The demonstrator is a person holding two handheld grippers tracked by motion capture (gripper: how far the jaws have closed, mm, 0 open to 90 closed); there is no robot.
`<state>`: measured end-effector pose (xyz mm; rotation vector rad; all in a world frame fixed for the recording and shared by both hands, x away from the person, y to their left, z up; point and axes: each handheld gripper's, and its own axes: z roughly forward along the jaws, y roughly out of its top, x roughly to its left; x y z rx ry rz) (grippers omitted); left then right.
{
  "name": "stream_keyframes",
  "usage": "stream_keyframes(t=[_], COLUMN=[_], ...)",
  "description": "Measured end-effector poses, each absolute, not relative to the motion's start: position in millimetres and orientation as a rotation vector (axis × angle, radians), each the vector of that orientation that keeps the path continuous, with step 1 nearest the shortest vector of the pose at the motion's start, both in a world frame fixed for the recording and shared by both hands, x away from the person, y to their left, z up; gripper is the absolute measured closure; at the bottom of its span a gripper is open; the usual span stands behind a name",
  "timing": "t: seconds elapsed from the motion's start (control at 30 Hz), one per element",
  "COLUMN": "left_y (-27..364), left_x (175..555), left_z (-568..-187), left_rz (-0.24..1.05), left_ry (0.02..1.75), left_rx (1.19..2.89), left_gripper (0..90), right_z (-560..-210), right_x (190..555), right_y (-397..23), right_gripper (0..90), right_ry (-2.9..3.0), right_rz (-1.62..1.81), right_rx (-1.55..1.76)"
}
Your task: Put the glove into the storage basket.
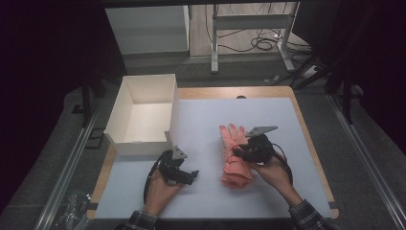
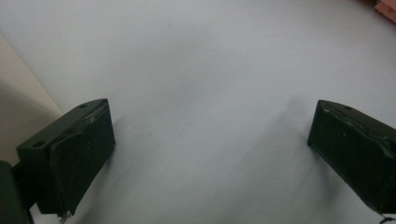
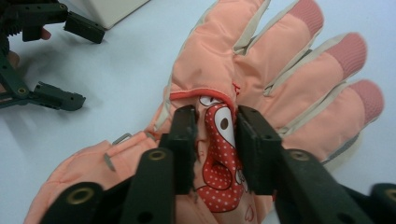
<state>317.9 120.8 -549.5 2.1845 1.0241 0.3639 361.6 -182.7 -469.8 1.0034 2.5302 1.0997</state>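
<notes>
An orange-pink padded glove (image 1: 233,143) lies flat on the white mat, fingers pointing away from me. In the right gripper view the glove (image 3: 280,70) has a red dotted patch on its back. My right gripper (image 1: 239,152) rests down on it, and its jaws (image 3: 217,140) stand a little apart on either side of that patch without clamping it. My left gripper (image 1: 193,176) lies low on the mat to the left of the glove, held in a hand. Its jaws (image 2: 210,154) are wide open over bare mat. The left gripper (image 3: 77,63) also appears at the top left of the right gripper view.
An open white cardboard box (image 1: 143,143) stands at the mat's back left, just behind the left gripper; its corner (image 3: 116,11) is also in the right gripper view. The white mat (image 1: 201,120) covers a wooden table, with floor rails on both sides.
</notes>
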Motion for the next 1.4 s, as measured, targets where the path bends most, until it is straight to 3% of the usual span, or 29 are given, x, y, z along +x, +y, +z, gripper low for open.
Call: stream_keyframes(t=[0.27,0.67,0.73,0.9,1.03,1.4], left_y=[121,121,121,121,121,121], left_x=[318,318,318,318,318,318], left_z=[-549,-549,-549,-549,-549,-549], left_rz=[0.364,0.362,0.362,0.362,0.362,0.362], left_ry=[1.021,1.024,1.024,1.021,1.021,1.021], left_rx=[2.191,2.189,2.189,2.194,2.195,2.195], left_gripper=[0.5,0.5,0.5,0.5,0.5,0.5], right_z=[-451,-456,-465,-488,-503,-520], right_x=[355,350,349,341,333,317], right_y=[-191,-241,-247,-256,-256,-237], right_gripper=[46.8,43.6,46.6,67.9,77.7,85.1], right_ry=[2.483,2.406,2.414,2.462,2.506,2.583], right_rz=[1.127,1.146,1.143,1.159,1.180,1.191], right_rx=[0.949,1.005,1.024,1.038,1.013,0.909])
